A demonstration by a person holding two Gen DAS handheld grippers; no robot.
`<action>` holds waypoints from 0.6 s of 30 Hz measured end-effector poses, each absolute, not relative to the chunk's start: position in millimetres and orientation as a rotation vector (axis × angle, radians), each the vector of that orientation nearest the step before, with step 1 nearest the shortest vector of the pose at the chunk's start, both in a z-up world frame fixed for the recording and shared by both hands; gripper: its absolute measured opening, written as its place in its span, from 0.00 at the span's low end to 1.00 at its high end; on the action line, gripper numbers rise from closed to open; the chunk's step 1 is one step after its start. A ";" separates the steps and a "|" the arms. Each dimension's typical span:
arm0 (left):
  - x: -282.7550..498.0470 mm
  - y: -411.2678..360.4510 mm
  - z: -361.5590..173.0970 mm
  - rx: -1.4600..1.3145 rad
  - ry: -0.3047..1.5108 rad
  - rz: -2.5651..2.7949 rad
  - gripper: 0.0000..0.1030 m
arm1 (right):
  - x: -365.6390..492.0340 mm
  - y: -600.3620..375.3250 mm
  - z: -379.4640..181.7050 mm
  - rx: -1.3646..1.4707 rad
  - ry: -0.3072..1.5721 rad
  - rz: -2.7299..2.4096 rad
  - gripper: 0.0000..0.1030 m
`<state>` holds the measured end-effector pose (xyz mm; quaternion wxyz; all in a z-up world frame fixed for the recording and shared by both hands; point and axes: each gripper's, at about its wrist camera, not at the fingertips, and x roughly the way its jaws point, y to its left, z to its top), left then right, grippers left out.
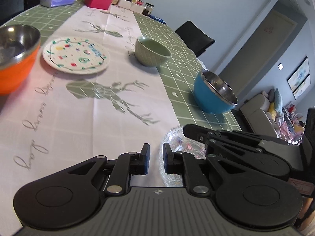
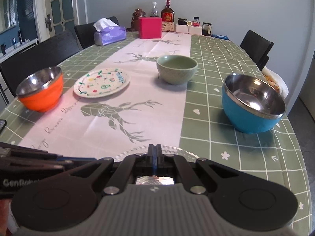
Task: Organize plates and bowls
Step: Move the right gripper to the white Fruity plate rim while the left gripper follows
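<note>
A clear glass plate [image 1: 177, 145] lies at the table's near edge, under both grippers. My left gripper [image 1: 156, 158] is all but closed, with only a thin slit between its pads and nothing in it; the plate's left rim lies just under its right finger. My right gripper [image 2: 155, 150] is shut, pads touching, low over the glass plate [image 2: 183, 154], which it does not hold. Further out stand an orange bowl [image 2: 42, 90], a patterned plate [image 2: 102, 82], a green bowl [image 2: 177, 68] and a blue bowl [image 2: 252, 106].
At the table's far end are a tissue box [image 2: 110, 32], a pink box [image 2: 149, 27] and several bottles and jars [image 2: 167, 13]. Black chairs [image 2: 256, 45] stand along both sides. A dark phone [image 2: 2, 124] lies at the left edge. The table edge drops off right of the blue bowl.
</note>
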<state>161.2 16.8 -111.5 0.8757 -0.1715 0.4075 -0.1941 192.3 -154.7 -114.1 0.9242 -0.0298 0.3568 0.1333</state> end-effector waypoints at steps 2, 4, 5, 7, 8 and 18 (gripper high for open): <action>166.4 21.3 -102.2 -0.312 0.835 -0.381 0.19 | 195.9 -151.1 -110.4 -0.035 0.747 0.294 0.00; 171.8 26.3 -93.5 -0.262 0.819 -0.364 0.26 | 201.4 -147.0 -107.5 0.003 0.767 0.318 0.00; 175.8 30.0 -89.5 -0.239 0.815 -0.359 0.30 | 204.8 -144.4 -106.2 0.021 0.777 0.328 0.00; 187.5 39.4 -82.9 -0.213 0.821 -0.351 0.31 | 211.7 -138.4 -103.4 0.049 0.795 0.343 0.02; 194.0 43.7 -80.0 -0.205 0.831 -0.348 0.30 | 215.9 -135.3 -101.9 0.064 0.805 0.349 0.02; 274.2 88.2 -39.8 -0.018 0.953 -0.339 0.31 | 273.6 -112.3 -96.1 0.251 0.948 0.350 0.28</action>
